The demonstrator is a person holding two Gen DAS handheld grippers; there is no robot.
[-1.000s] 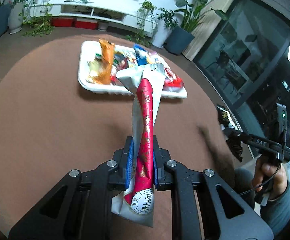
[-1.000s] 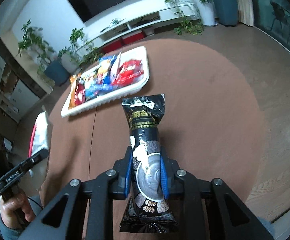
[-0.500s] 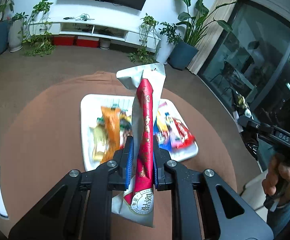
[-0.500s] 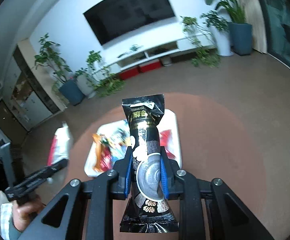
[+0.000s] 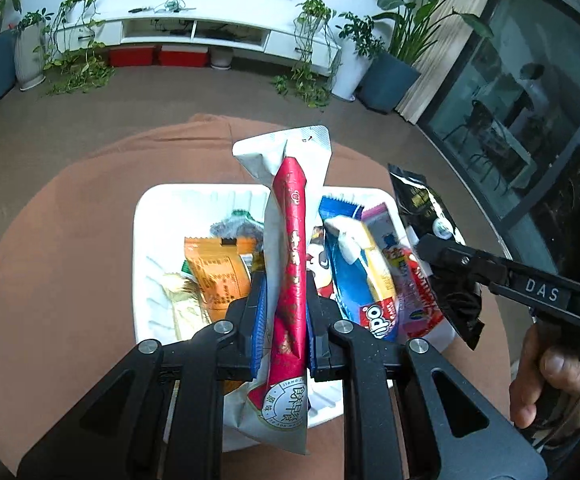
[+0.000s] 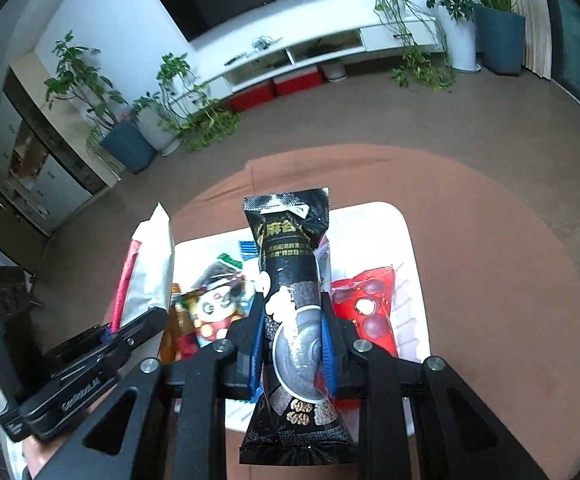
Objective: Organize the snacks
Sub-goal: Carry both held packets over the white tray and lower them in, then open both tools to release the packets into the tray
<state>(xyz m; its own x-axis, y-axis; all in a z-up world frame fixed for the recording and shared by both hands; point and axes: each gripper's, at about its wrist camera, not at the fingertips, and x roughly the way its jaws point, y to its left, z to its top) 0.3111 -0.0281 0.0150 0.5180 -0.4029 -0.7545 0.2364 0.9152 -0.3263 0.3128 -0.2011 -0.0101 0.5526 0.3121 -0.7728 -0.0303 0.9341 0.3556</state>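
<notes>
We have the white rectangular plastic tray (image 5: 142, 264) on the round brown table (image 5: 58, 248), snack packets lying in it side by side. In the left wrist view the orange foil packet (image 5: 218, 276) lies left of centre, the blue wrapped biscuit bar (image 5: 354, 264) right of centre. The left gripper (image 5: 284, 308) holds the silver-and-red long snack pouch (image 5: 290, 248) above the tray. The right gripper (image 6: 294, 338), beside it to the right, holds the black sesame-paste sachet (image 6: 294, 280) above the tray's right side, over the red translucent candy packet (image 6: 366, 300). Behind the table, across the floor, the white low TV cabinet (image 5: 194, 32) stands against the wall, with potted green plants (image 5: 394, 60) on either side.
</notes>
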